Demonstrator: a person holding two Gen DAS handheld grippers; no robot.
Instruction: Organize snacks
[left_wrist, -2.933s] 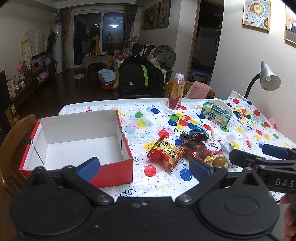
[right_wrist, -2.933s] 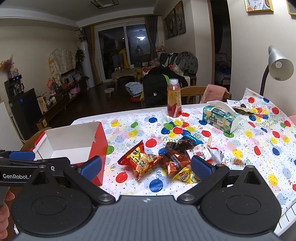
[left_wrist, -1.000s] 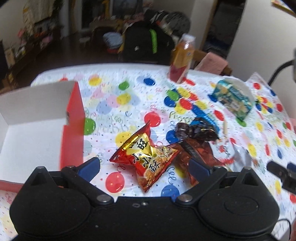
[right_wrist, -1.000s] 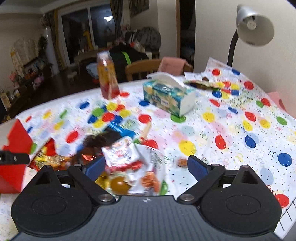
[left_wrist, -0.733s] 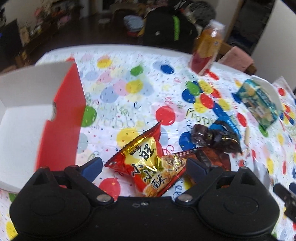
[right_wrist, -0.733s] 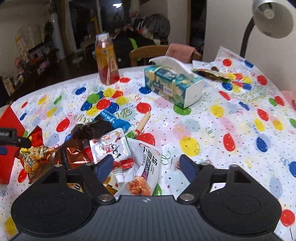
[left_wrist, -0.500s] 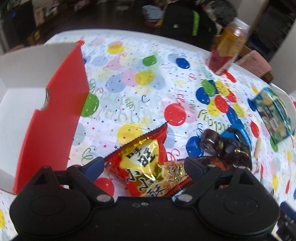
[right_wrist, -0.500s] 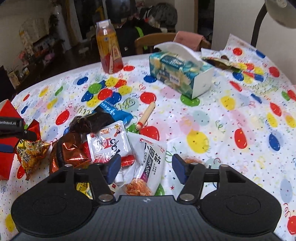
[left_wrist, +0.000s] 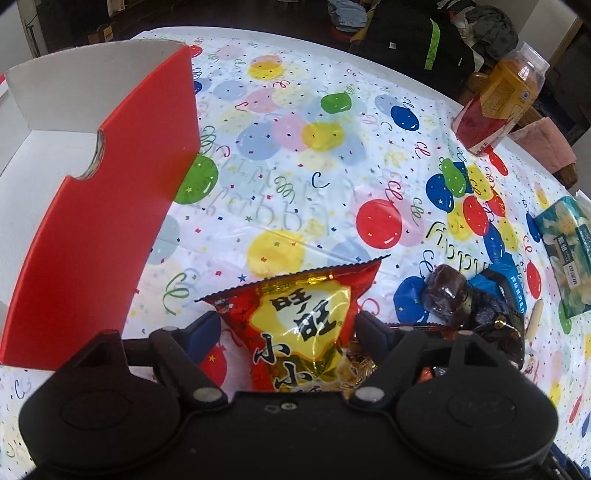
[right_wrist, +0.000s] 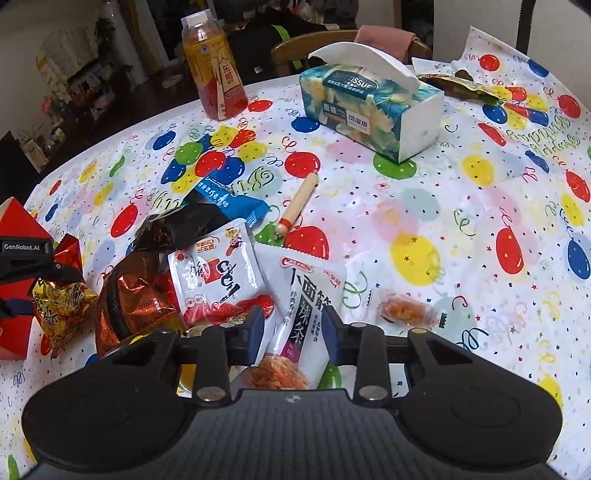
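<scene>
Both grippers lowered onto the snack pile beside the red box (left_wrist: 99, 229), left gripper (left_wrist: 286, 328) straddling red-and-yellow snack bag (left_wrist: 299, 321), right gripper (right_wrist: 293, 332) narrowed around white noodle-snack packet (right_wrist: 299, 295), contact uncertain.

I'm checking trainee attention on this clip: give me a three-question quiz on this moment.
1. True or false: the red box already holds a snack.
2. Which packet sits between the right gripper fingers? A) white noodle-snack packet B) tissue box C) drink bottle
3. Fill in: the left gripper straddles the red and ____ snack bag.

Key: 1 false, as far as its visible interior shows; 2 A; 3 yellow.
</scene>
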